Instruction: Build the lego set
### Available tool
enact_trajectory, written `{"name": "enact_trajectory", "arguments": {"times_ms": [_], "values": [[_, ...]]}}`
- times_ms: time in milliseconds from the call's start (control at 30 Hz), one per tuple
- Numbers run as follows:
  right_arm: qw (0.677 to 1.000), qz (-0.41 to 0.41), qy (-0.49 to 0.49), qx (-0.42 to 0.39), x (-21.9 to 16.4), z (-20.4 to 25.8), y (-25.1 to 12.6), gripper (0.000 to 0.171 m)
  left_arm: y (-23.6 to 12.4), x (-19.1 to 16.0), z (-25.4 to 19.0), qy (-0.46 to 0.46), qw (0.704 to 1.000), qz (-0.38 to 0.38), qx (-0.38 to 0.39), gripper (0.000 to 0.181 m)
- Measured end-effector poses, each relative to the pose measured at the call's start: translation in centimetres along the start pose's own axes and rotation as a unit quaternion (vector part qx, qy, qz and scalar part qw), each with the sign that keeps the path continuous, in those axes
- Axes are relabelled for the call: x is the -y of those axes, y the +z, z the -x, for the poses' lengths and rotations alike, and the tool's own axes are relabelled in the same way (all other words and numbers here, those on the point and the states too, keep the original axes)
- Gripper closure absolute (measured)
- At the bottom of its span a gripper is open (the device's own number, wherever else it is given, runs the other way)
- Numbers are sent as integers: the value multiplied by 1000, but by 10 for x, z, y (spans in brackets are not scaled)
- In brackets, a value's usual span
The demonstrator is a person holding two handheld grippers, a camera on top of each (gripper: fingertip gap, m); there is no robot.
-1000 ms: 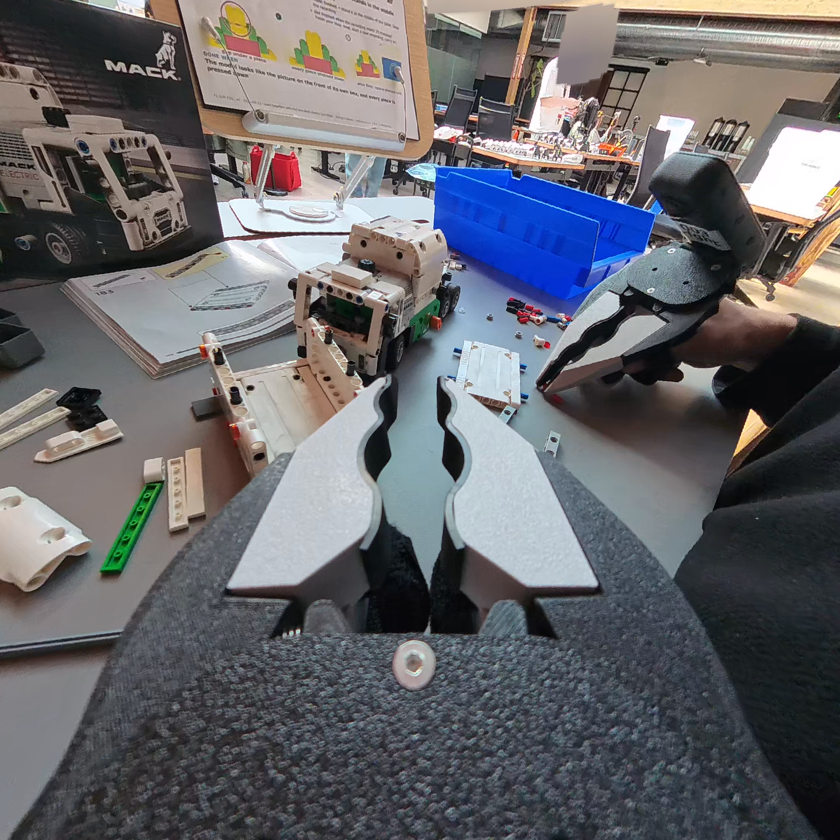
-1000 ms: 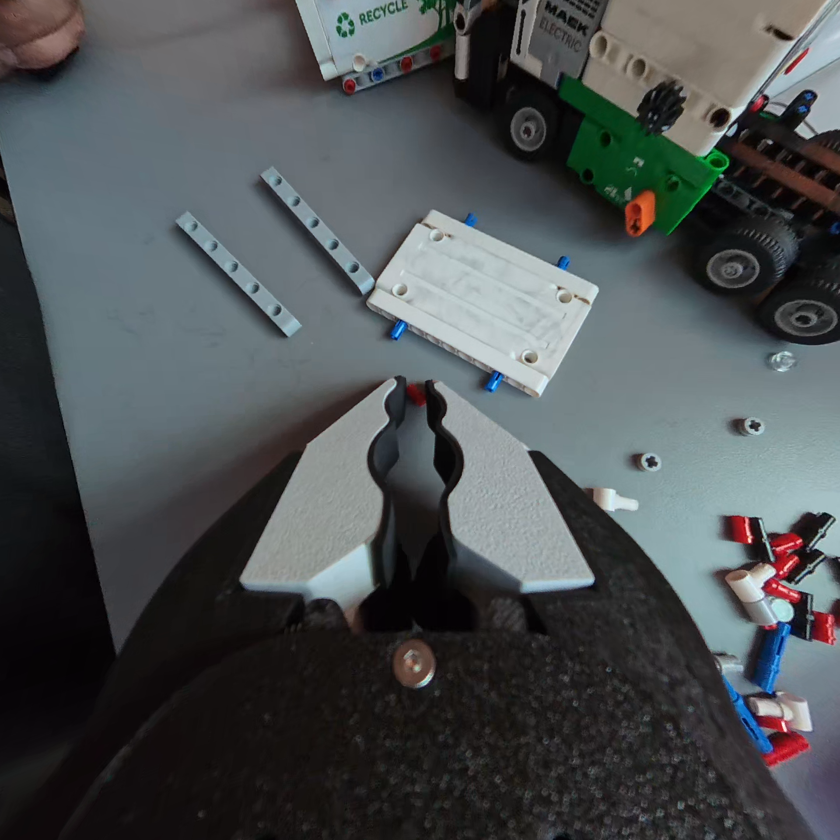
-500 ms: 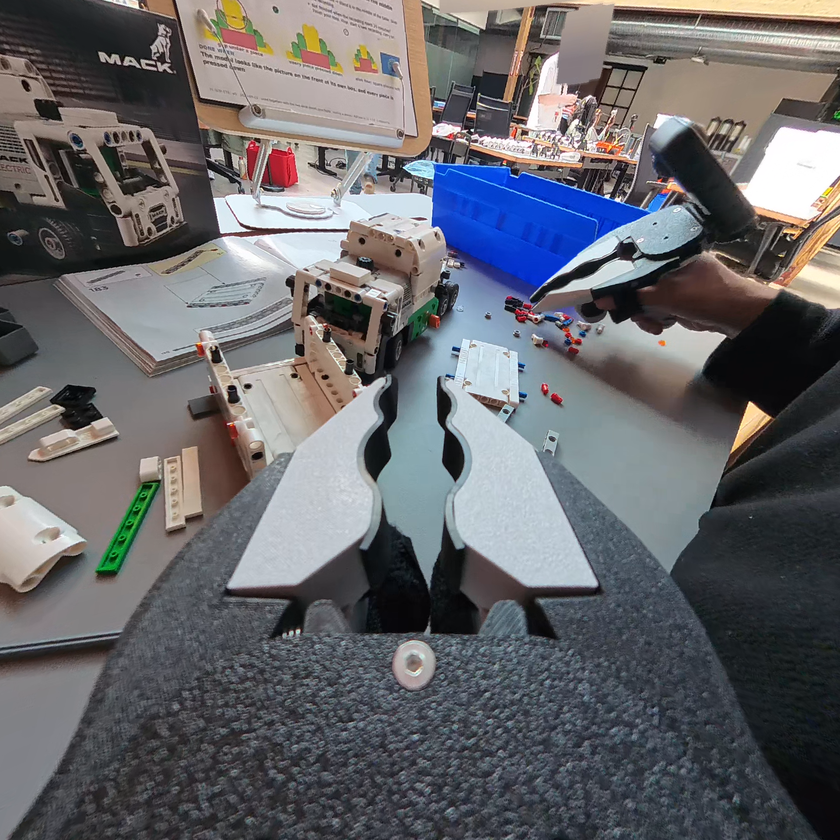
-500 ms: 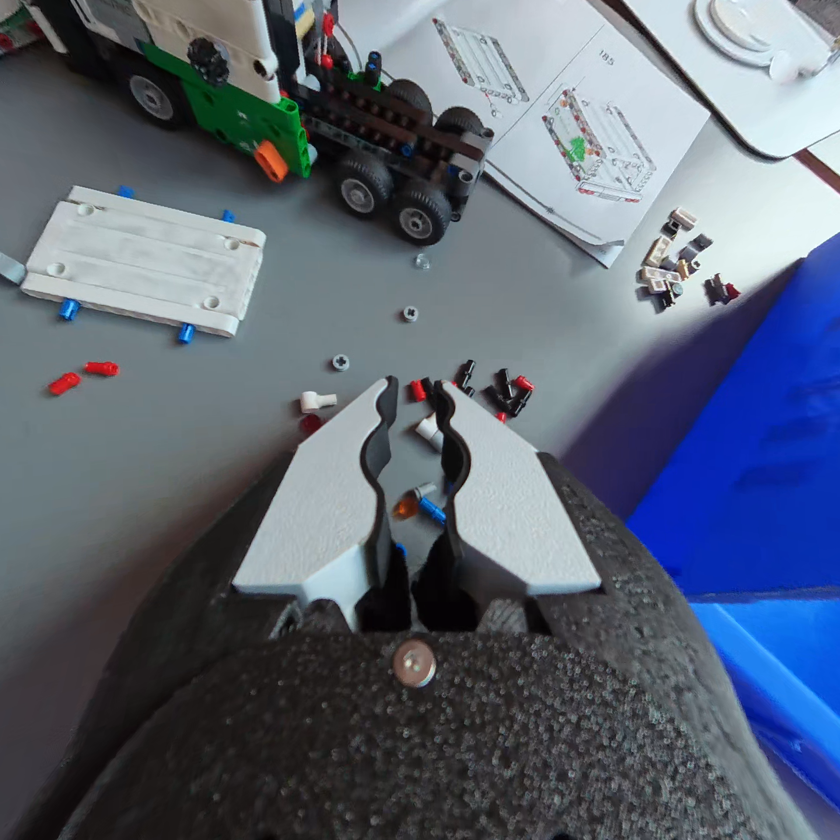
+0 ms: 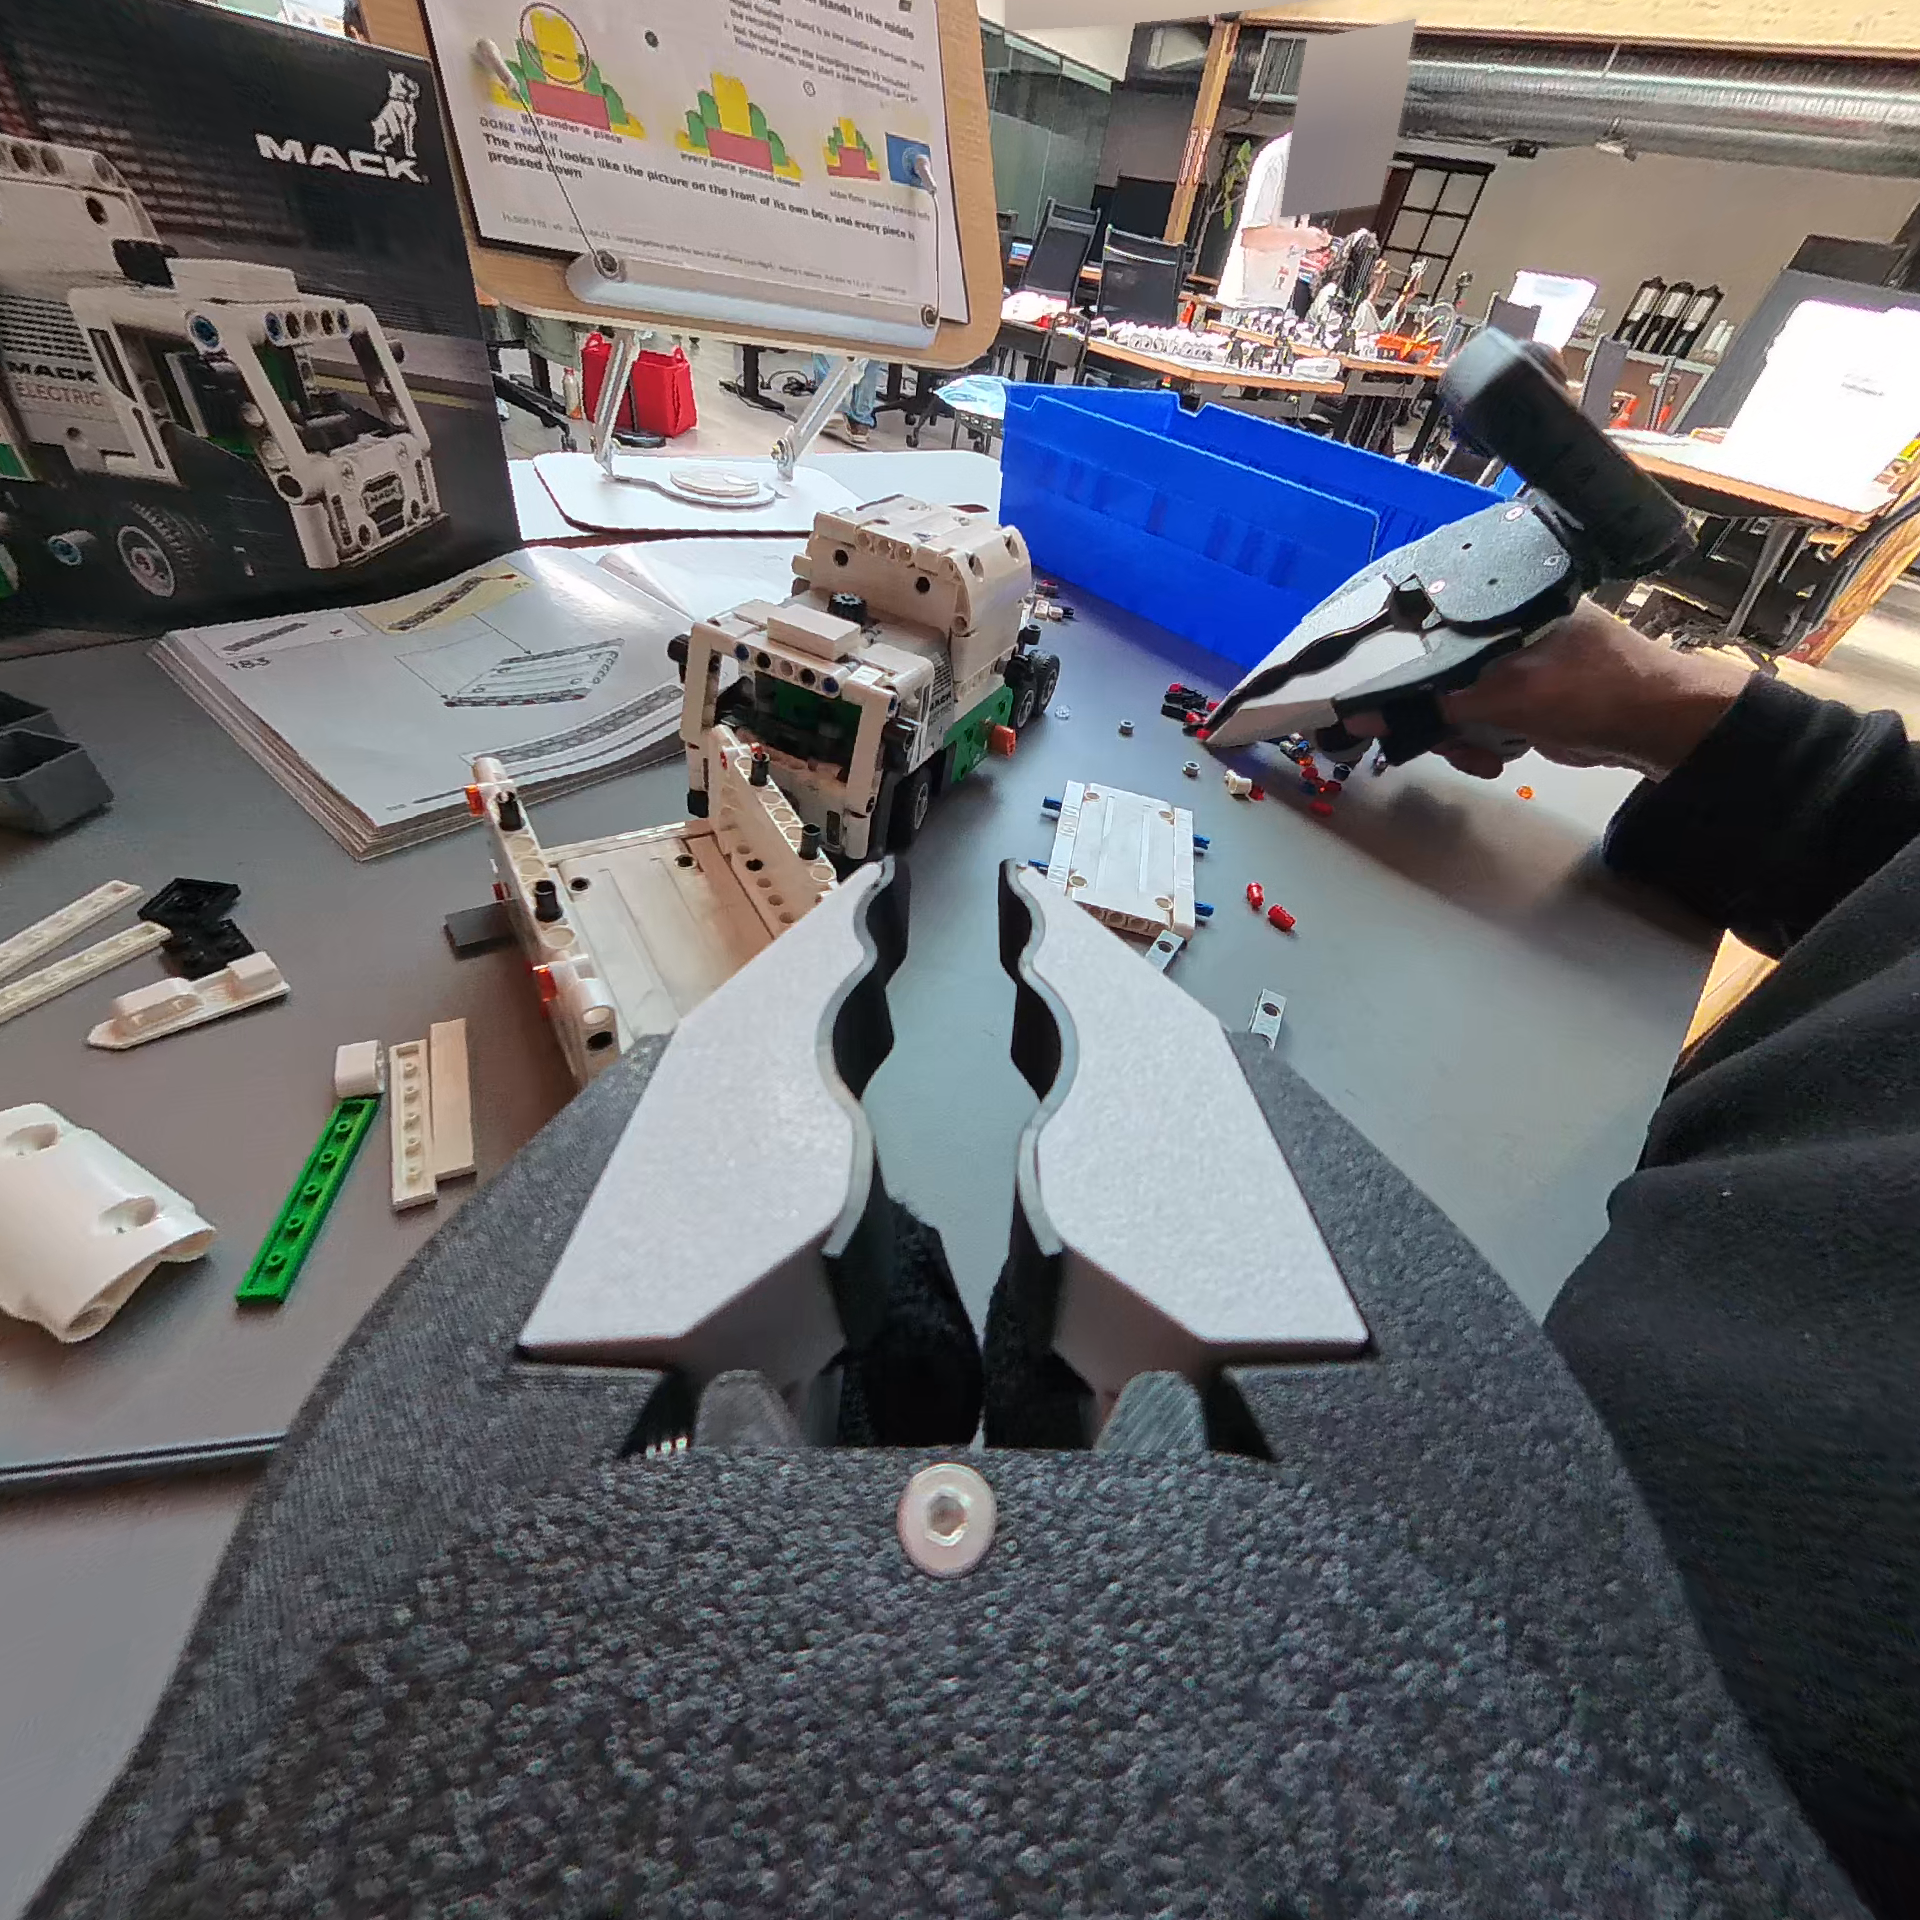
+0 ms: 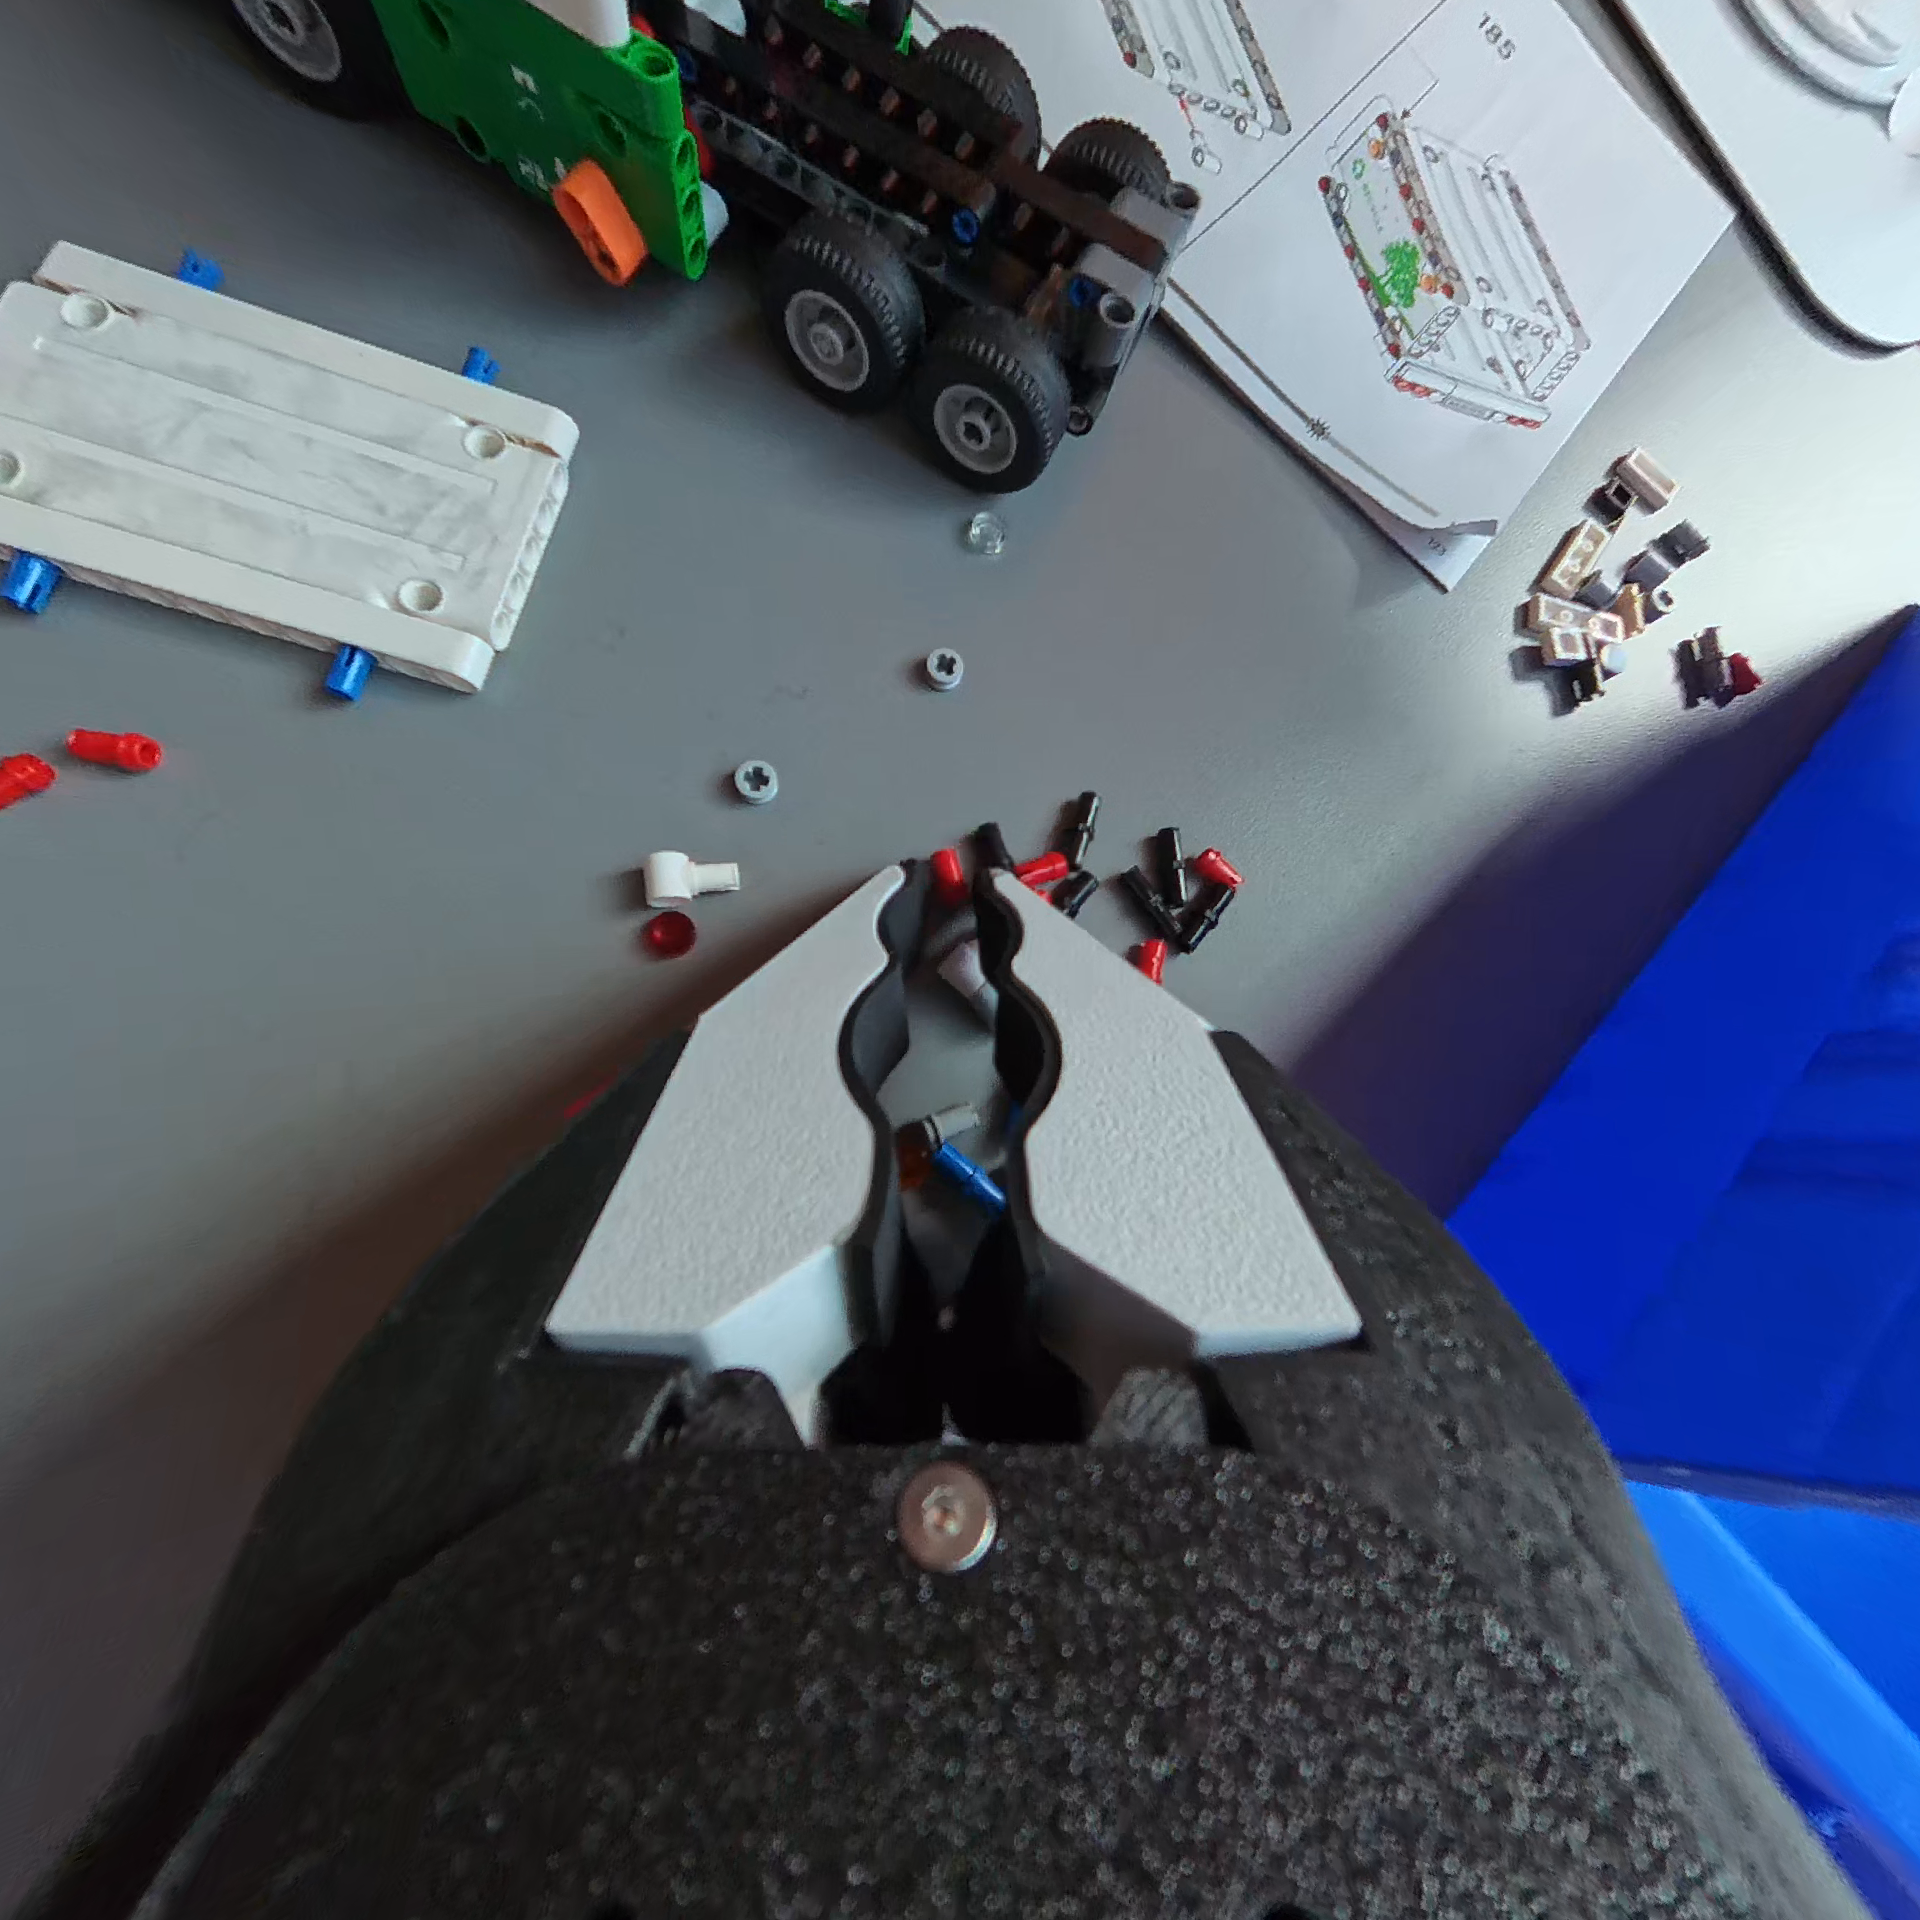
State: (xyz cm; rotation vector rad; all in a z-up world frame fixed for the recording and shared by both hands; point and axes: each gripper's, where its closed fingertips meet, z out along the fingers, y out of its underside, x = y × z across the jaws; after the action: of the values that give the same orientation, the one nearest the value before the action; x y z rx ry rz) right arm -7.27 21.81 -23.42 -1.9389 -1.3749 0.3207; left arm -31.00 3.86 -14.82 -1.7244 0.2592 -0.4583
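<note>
down low, right gripper [image 6: 948,883] fingers narrowly parted over small red pin [image 6: 945,875], left gripper [image 5: 948,883] fingers narrowly apart, empty

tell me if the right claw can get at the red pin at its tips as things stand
Probably yes. The right claw hangs just over the red pin, slightly open, with nothing covering it. Black pins crowd close beside it, so it may catch one of those too.

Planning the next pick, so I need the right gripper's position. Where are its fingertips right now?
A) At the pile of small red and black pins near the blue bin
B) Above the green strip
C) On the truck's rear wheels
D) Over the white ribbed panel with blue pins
A: the right gripper has its tips, slightly apart, at the scattered red and black pins, beside the blue bin; the white ribbed panel lies well off to the side.
</note>
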Motion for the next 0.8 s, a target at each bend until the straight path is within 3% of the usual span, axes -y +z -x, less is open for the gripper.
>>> {"name": "enact_trajectory", "arguments": {"times_ms": [500, 600, 667, 800], "values": [[998, -26, 20, 46, 16, 15, -4, 167, -1, 1, -1, 4, 1000, -4, 1, 167], [980, -87, 2, 181, 45, 70, -32, 167, -1, 1, -1, 3, 1000, -3, 1, 167], [961, -68, -17, 266, 43, 111, -41, 167, 0, 0, -1, 3, 1000, -1, 0, 167], [963, -17, -73, 260, 25, 135, -27, 167, -1, 0, -2, 5, 1000, -1, -4, 167]]}}
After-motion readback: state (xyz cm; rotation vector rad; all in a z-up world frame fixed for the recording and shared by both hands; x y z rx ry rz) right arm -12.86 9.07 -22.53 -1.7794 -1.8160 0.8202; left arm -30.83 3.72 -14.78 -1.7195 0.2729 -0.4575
